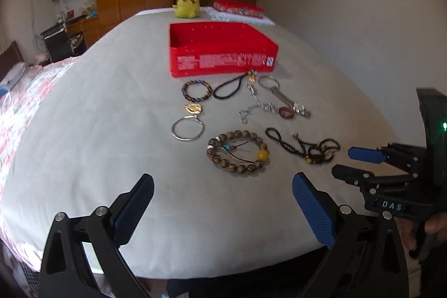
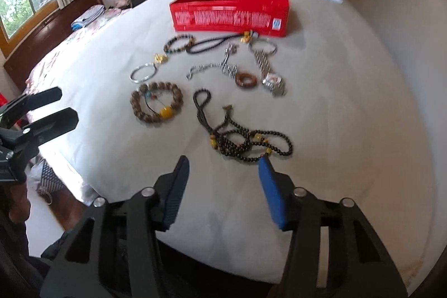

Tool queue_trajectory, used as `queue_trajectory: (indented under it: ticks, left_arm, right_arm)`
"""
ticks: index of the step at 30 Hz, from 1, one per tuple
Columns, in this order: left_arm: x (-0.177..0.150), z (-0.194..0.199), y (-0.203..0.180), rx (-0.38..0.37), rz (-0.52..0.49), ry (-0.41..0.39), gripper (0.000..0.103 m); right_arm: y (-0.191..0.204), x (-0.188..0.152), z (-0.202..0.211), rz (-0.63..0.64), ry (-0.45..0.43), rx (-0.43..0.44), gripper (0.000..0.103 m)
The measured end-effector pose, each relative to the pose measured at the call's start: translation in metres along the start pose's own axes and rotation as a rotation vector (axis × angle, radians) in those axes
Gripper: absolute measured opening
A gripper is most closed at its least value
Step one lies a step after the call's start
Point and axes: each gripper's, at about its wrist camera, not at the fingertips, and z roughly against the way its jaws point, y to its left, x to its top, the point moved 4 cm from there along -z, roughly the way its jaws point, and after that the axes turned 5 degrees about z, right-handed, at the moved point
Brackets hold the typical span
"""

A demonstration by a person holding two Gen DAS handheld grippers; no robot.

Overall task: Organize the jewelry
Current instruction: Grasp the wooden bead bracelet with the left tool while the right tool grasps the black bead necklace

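Observation:
Several jewelry pieces lie on a white bed sheet in front of an open red box [image 1: 220, 57] [image 2: 229, 16]. Nearest are a brown wooden bead bracelet with a yellow bead [image 1: 237, 151] [image 2: 156, 104] and a black bead necklace [image 1: 304, 144] [image 2: 245, 141]. Further back lie a silver bangle [image 1: 187, 129] [image 2: 144, 72], a dark bead bracelet [image 1: 197, 90], a black cord [image 1: 229, 87], a silver chain [image 2: 212, 69], a brown ring [image 2: 245, 80] and a watch [image 2: 272, 74]. My left gripper [image 1: 223, 186] is open and empty, just short of the wooden bracelet. My right gripper [image 2: 223, 166] is open and empty, right before the black necklace.
A yellow plush toy [image 1: 187, 4] and a red lid on a white cloth [image 1: 237, 9] sit behind the box. The bed's near edge runs just under both grippers. A floral quilt [image 1: 25, 102] covers the left side. Wardrobes and a desk stand behind.

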Motion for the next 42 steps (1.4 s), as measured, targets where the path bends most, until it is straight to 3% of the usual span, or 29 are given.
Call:
queue_trajectory:
  ticks: [2, 5, 8, 16, 19, 24, 28, 30, 33, 35, 38, 40, 42]
  left_arm:
    - [0.0, -0.016, -0.004, -0.015, -0.008, 0.037, 0.091]
    - [-0.002, -0.04, -0.006, -0.037, -0.006, 0.104, 0.082]
    - [-0.005, -0.057, -0.008, -0.044, -0.007, 0.149, 0.082]
    - [0.0, -0.088, -0.009, -0.017, -0.013, 0.206, 0.084]
    - [0.002, -0.093, -0.009, 0.018, -0.032, 0.206, 0.092]
    - [0.005, -0.102, -0.011, 0.037, -0.047, 0.21, 0.096]
    - [0.006, -0.105, -0.016, 0.037, -0.069, 0.203, 0.095]
    - [0.007, -0.107, -0.019, 0.039, -0.081, 0.197, 0.095]
    - [0.007, -0.107, -0.021, 0.036, -0.096, 0.189, 0.089]
    - [0.007, -0.106, -0.023, 0.035, -0.113, 0.181, 0.08]
    - [0.01, -0.105, -0.026, 0.03, -0.126, 0.179, 0.057]
    - [0.013, -0.103, -0.027, 0.011, -0.122, 0.181, 0.035]
    - [0.014, -0.102, -0.026, -0.004, -0.11, 0.184, 0.026]
  right_arm:
    - [-0.006, 0.0, -0.007, -0.006, 0.013, 0.019, 0.052]
    - [-0.017, 0.002, -0.014, -0.009, 0.015, 0.021, 0.063]
    - [-0.024, 0.005, -0.019, -0.007, 0.021, 0.03, 0.066]
    - [-0.03, 0.014, -0.036, 0.036, 0.032, 0.013, 0.084]
    - [-0.028, 0.015, -0.045, 0.056, 0.048, 0.006, 0.088]
    - [-0.023, 0.016, -0.051, 0.089, 0.034, -0.029, 0.09]
    - [-0.021, 0.015, -0.051, 0.1, 0.012, -0.027, 0.08]
    - [-0.022, 0.016, -0.05, 0.103, 0.014, -0.023, 0.066]
    - [-0.022, 0.017, -0.049, 0.113, 0.011, -0.018, 0.055]
    - [-0.02, 0.017, -0.049, 0.121, 0.01, -0.015, 0.049]
    - [-0.017, 0.018, -0.048, 0.13, 0.014, -0.002, 0.033]
    - [-0.015, 0.018, -0.048, 0.133, 0.017, 0.014, 0.019]
    - [-0.014, 0.019, -0.048, 0.131, 0.019, 0.022, 0.014]
